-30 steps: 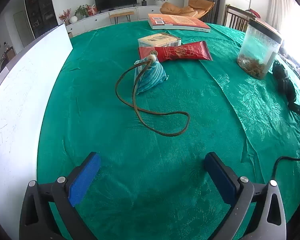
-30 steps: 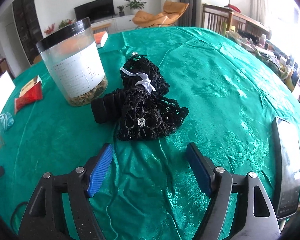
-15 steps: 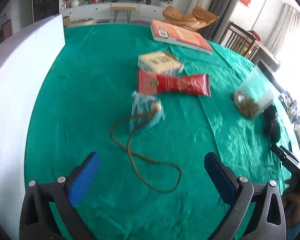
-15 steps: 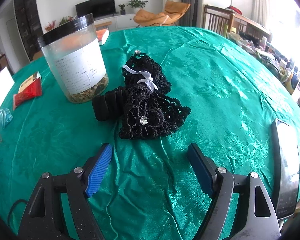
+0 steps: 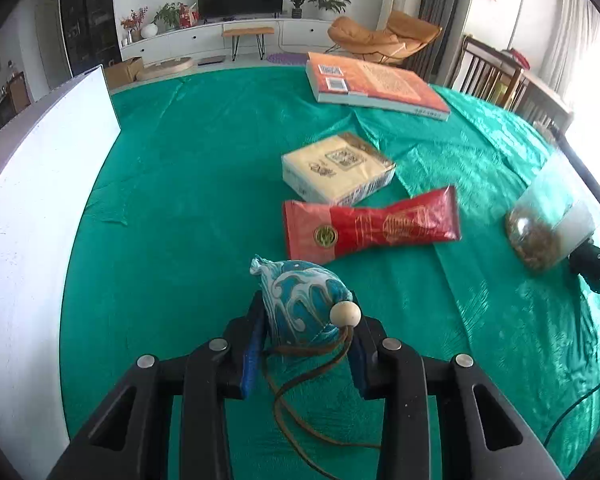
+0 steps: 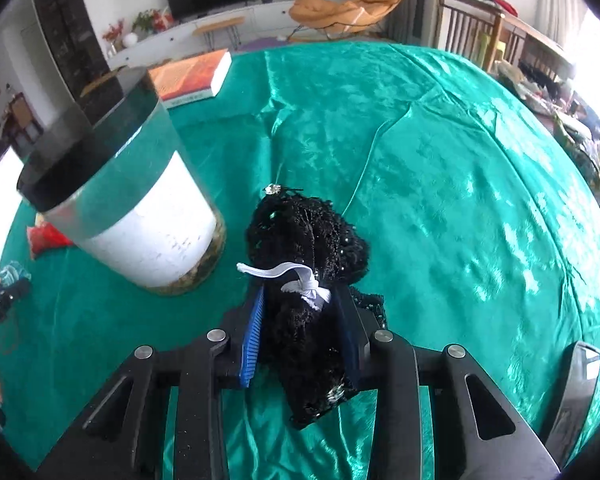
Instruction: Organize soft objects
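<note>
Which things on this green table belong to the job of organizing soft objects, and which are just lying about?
Belong to the job:
- blue patterned pouch, clamped in the left gripper
- black lace bundle, between the closing jaws of the right gripper

Lying about:
- orange book
- cream box
- red packet
- plastic jar

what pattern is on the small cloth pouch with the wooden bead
White swirling wave shapes on blue and teal fabric, on the small cloth pouch; it shows best in the left wrist view.

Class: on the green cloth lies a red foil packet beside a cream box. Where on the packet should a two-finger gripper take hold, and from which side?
Grip the red foil packet at its pinched middle, coming from above with the fingers across its short width. It lies flat and long, and the cream box crowds its far edge.
</note>
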{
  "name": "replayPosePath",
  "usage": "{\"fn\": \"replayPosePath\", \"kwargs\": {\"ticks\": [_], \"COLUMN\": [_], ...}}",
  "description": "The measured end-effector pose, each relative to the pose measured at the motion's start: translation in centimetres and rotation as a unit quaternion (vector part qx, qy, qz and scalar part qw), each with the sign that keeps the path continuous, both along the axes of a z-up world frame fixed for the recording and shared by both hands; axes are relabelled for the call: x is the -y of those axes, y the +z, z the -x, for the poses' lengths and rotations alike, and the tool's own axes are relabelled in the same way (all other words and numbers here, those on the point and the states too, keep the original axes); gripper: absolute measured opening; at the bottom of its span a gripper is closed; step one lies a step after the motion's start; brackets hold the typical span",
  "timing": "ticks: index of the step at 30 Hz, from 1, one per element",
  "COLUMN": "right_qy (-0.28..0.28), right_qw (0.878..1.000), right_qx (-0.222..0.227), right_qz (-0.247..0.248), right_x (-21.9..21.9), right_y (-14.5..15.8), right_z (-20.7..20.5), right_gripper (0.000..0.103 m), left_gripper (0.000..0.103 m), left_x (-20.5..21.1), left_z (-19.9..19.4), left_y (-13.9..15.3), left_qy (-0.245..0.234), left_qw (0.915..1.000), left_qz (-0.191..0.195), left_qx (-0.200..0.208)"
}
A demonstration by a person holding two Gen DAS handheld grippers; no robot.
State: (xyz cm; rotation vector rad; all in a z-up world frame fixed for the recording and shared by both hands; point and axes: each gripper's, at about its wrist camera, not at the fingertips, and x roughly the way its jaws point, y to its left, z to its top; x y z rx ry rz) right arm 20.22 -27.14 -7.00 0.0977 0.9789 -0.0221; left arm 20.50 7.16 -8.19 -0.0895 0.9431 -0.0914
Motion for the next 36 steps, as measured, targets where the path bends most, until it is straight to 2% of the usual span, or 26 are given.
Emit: {"fn": "replayPosePath", "kwargs": {"ticks": [3,6,9,12,14,17,19,21,22,23,24,25,26,27,30,31,33,36], "right_qy": [-0.029,-0.035,-0.009,0.049,0.1,0.184,0.241,0.298,0.324,0.348,0.368,0.385,0.406,0.42,0.422,0.411,0.374,0.295], "right_qw": [0.998,0.994,0.99,0.986,0.981,0.968,0.954,0.936,0.926,0.916,0.906,0.896,0.885,0.878,0.88,0.886,0.91,0.949], "right_qx": [0.049,0.103,0.136,0.157,0.165,0.162,0.151,0.138,0.131,0.121,0.112,0.104,0.093,0.087,0.095,0.101,0.113,0.112], "right_qz": [0.007,0.025,0.022,0.018,0.0,-0.056,-0.097,-0.129,-0.143,-0.158,-0.176,-0.196,-0.211,-0.214,-0.195,-0.186,-0.138,-0.027], "right_x": [0.9,0.9,-0.8,-5.4,-9.5,-16.6,-21.9,-27.4,-30.1,-32.7,-35.0,-36.8,-38.6,-39.8,-39.9,-39.0,-36.3,-31.0], "right_y": [3.0,6.9,10.6,13.5,14.8,16.0,16.5,16.6,16.5,16.4,16.2,15.9,15.7,15.2,14.0,13.3,11.2,5.7], "right_z": [0.5,2.1,3.8,5.5,6.6,8.6,9.6,10.6,11.2,11.6,11.9,12.2,12.4,12.8,13.5,13.6,13.3,12.6], "right_gripper": [0.034,0.034,0.034,0.034,0.034,0.035,0.035,0.035,0.036,0.039,0.043,0.061,0.078,0.077,0.077,0.077,0.077,0.077], "left_gripper": [0.035,0.035,0.035,0.035,0.035,0.035,0.036,0.038,0.049,0.079,0.096,0.103,0.103,0.103,0.103,0.103,0.103,0.103], "left_x": [-0.9,-1.9,-3.8,-7.3,-10.4,-15.5,-19.1,-22.4,-23.8,-25.2,-26.4,-27.3,-28.1,-28.4,-28.3,-27.9,-26.3,-22.5], "left_z": [1.0,2.9,5.4,8.5,10.8,14.1,16.2,17.9,18.4,18.8,18.9,19.3,19.6,20.0,20.8,20.9,20.4,19.8], "left_y": [2.4,5.1,7.9,10.7,12.5,14.5,15.3,15.4,15.2,14.7,14.1,13.6,13.1,12.5,11.8,11.7,11.7,11.8], "left_qy": [-0.001,-0.006,-0.006,0.008,0.025,0.068,0.114,0.167,0.194,0.221,0.246,0.268,0.287,0.297,0.298,0.295,0.275,0.217], "left_qw": [0.9983,0.994,0.9893,0.9852,0.9843,0.9854,0.9836,0.9782,0.974,0.9689,0.9635,0.9568,0.951,0.9483,0.9488,0.949,0.9543,0.9671], "left_qz": [0.054,0.1,0.129,0.146,0.139,0.097,0.055,0.012,-0.009,-0.029,-0.047,-0.062,-0.07,-0.07,-0.045,-0.04,-0.023,0.01], "left_qx": [0.022,0.045,0.068,0.09,0.106,0.122,0.128,0.123,0.116,0.107,0.096,0.093,0.091,0.087,0.096,0.103,0.116,0.132]}}
